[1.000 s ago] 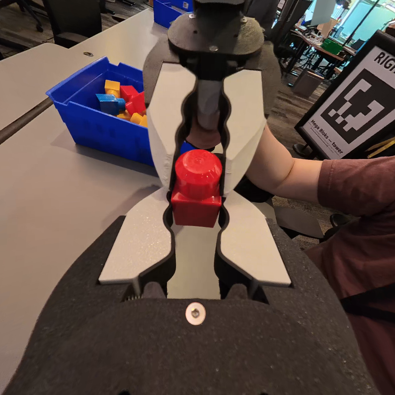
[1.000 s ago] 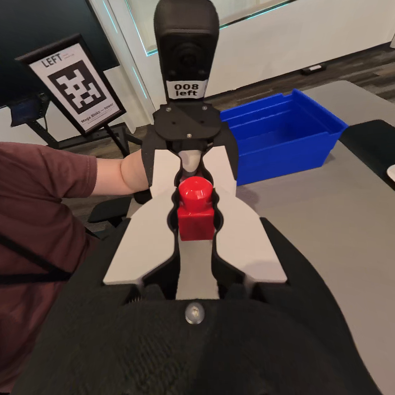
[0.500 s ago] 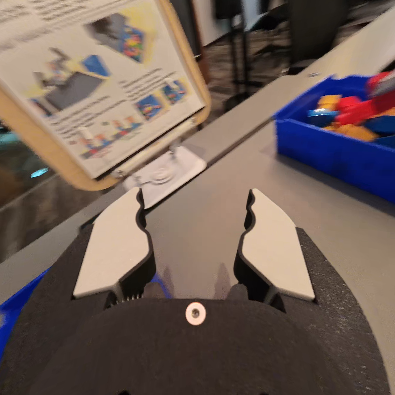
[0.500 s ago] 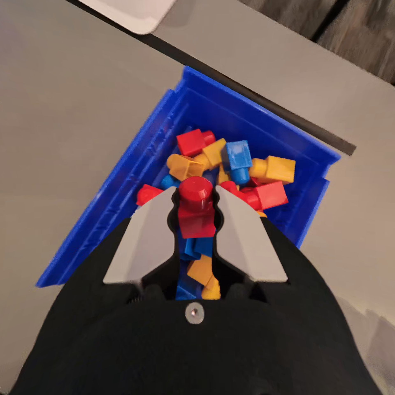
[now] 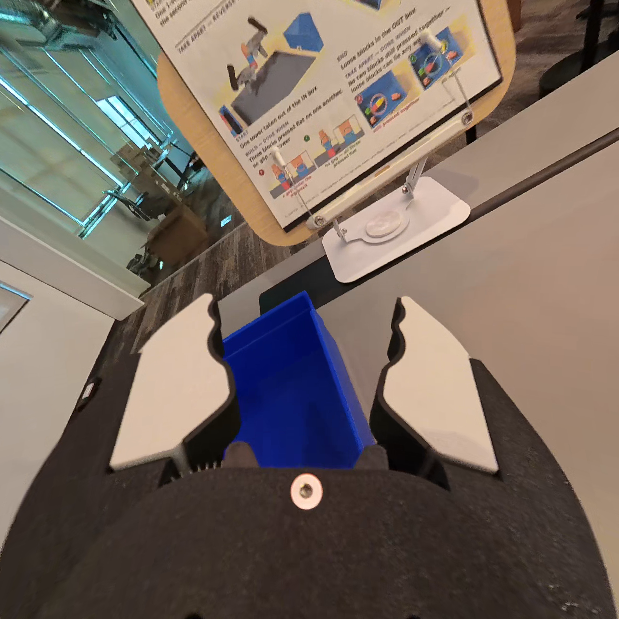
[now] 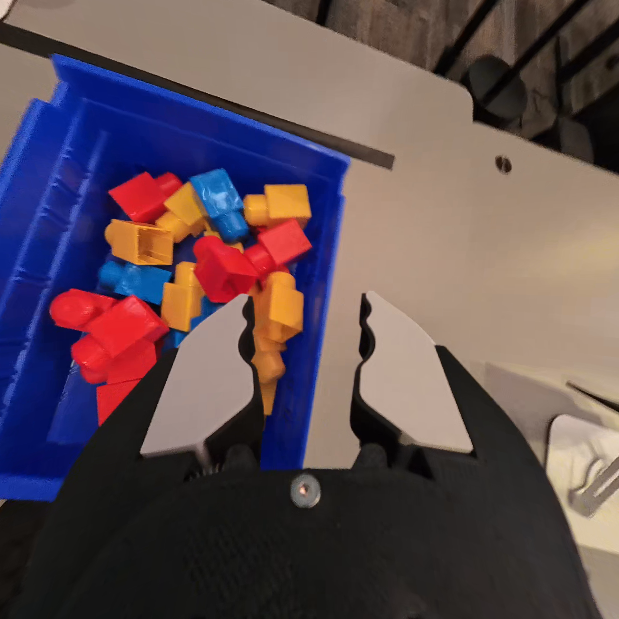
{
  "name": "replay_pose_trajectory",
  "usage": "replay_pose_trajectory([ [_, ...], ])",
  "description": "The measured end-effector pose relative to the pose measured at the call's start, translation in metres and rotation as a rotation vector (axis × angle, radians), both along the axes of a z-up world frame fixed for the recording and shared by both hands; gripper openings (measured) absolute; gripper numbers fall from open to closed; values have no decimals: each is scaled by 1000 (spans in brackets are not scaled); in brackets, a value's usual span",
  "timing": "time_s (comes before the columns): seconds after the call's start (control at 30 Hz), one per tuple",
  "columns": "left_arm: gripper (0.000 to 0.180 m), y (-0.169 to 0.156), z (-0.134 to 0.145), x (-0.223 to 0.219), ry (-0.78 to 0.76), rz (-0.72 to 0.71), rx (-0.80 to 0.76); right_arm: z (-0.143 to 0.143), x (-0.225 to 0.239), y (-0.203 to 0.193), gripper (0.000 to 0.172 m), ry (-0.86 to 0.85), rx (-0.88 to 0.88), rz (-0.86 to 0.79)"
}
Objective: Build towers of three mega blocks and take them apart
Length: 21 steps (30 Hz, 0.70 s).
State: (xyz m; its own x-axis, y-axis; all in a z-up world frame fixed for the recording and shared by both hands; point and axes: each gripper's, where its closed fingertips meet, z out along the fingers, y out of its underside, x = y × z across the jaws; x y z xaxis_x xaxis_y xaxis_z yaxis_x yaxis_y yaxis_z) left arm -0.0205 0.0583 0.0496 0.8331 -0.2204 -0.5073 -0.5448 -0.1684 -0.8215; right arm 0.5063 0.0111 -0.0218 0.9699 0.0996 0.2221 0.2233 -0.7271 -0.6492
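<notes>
In the right wrist view a blue bin holds several loose red, yellow and blue mega blocks. A red block lies on top of the pile near my left fingertip. My right gripper is open and empty, above the bin's right wall and the table beside it. In the left wrist view my left gripper is wide open and empty above a second blue bin, whose visible inside shows no blocks.
An instruction board on a white stand sits on the grey table beyond the left gripper. A gap between two tabletops runs behind the block bin. The table's edge and the floor lie to the left. My hands' fingertips stand some 55 cm from each other.
Both grippers held one red block between them. The left let go and swung over the other bin. The right carried the block over the block bin, opened, and the block now lies in the pile.
</notes>
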Motion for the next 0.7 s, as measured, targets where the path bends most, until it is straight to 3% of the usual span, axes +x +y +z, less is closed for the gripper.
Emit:
replay_pose_trajectory([
  [0.17,103,7,-9,-22,-41,52,-79,-27,42,-20,63,106,-65,-115],
  [0.4,102,8,-3,-37,-60,82,-65,-60,41,-21,61,225,-159,-107],
  [0.6,102,8,-6,-50,-64,103,-109,-77,16,-23,12,322,-268,-31],
  [0.7,98,8,-8,-87,-61,181,-168,-78,12,-23,6,336,-292,-52],
])
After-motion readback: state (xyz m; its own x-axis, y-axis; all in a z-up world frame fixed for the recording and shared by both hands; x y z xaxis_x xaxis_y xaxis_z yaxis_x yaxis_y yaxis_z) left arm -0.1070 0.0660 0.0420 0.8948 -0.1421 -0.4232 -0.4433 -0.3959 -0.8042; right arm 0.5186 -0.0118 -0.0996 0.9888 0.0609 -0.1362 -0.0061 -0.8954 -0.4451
